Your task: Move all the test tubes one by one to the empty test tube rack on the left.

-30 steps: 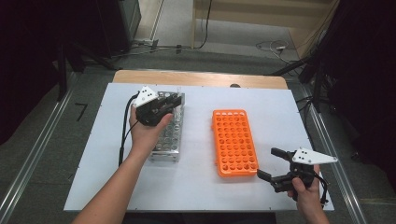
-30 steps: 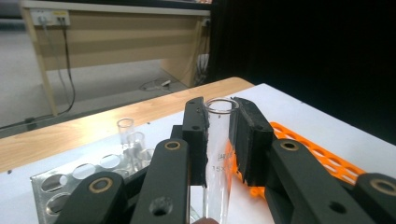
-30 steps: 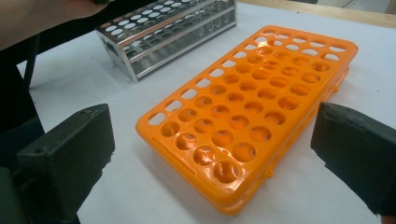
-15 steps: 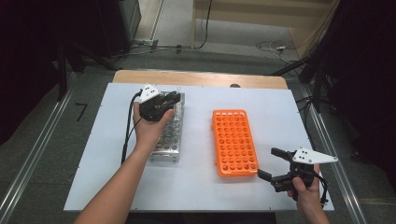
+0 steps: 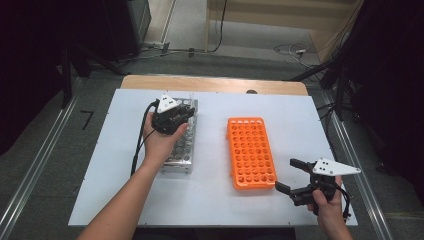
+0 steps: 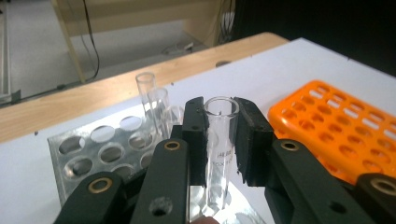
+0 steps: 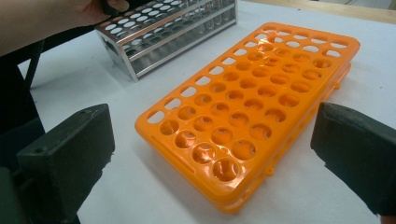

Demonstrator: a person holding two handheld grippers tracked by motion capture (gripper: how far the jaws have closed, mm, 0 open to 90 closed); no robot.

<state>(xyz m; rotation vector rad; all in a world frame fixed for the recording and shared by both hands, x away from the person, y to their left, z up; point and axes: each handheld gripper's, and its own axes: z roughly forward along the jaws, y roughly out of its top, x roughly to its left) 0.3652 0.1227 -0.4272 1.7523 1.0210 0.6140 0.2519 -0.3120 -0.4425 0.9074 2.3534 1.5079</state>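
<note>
White tabletop [image 5: 215,200]: left tongs [image 6: 219,126] clenched on glass test tube [image 6: 219,140] over metal rack [image 5: 181,150] at 10 o'clock; right tongs [image 5: 295,176] released (idle, 5 o'clock). Next, prob.: carry tube to orange rack [image 5: 251,150], lower upright into a hole.

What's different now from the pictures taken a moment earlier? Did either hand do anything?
Very little. The left gripper stays shut on a clear glass tube over the metal rack; that hand has shifted only slightly along the rack. The right gripper has not moved, its jaws wide open beside the orange rack, which also stayed put.
</note>
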